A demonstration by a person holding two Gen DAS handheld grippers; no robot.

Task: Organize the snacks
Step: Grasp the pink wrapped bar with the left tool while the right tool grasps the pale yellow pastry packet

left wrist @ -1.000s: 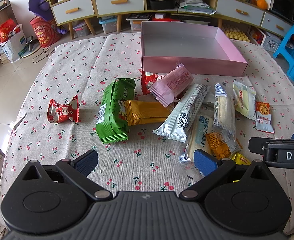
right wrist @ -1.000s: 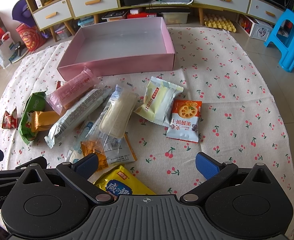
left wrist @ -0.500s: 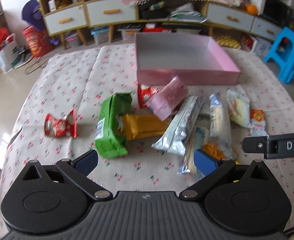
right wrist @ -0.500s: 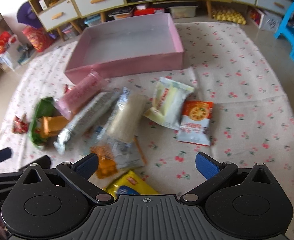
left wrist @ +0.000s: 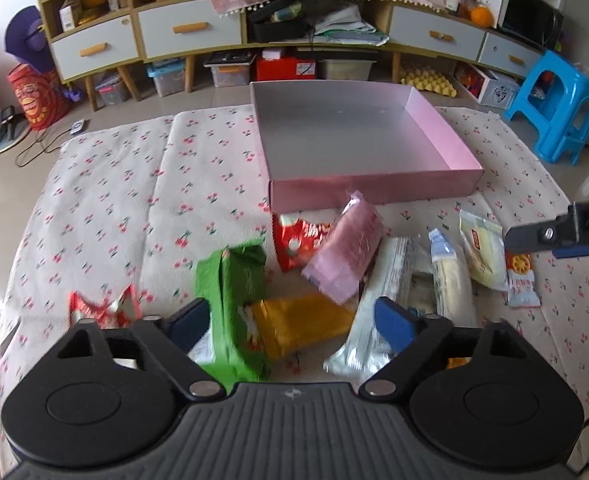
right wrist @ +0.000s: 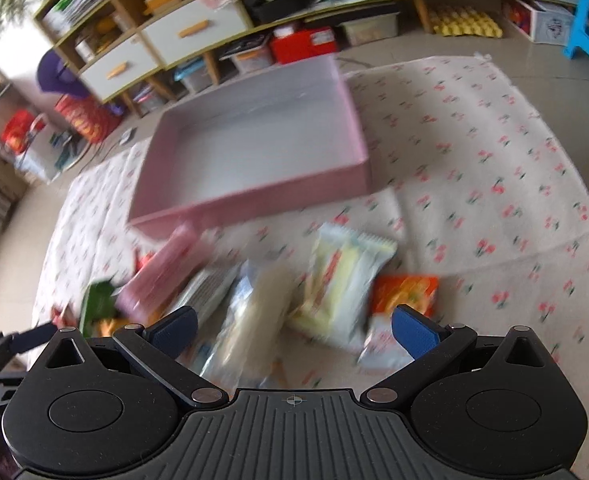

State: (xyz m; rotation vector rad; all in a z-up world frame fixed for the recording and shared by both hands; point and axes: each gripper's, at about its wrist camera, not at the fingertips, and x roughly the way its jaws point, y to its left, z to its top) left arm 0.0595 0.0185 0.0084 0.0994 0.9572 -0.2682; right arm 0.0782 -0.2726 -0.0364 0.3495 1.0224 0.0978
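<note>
Snack packets lie in a heap on the cherry-print cloth in front of an empty pink box (left wrist: 370, 192) (right wrist: 254, 208). My left gripper (left wrist: 290, 323) hangs low over the heap with its jaws closing. A green packet (left wrist: 230, 304) and a yellow packet (left wrist: 302, 324) lie between the jaws, and the pads do not press on them. Beyond are a pink packet (left wrist: 346, 256), a red packet (left wrist: 298, 244) and a silver packet (left wrist: 378, 304). My right gripper (right wrist: 294, 328) is open above a clear-wrapped roll (right wrist: 254, 320), a pale yellow packet (right wrist: 342, 280) and an orange packet (right wrist: 402, 296).
A small red packet (left wrist: 102, 306) lies apart at the left. A low cabinet with drawers (left wrist: 190, 32) runs along the back wall, with storage bins beneath it. A blue stool (left wrist: 550, 108) stands at the right. The cloth's edges drop to the floor on both sides.
Both grippers have moved forward over the heap, so the packets now sit between their fingers. The left jaws have narrowed. The right view has tilted and is blurred.
</note>
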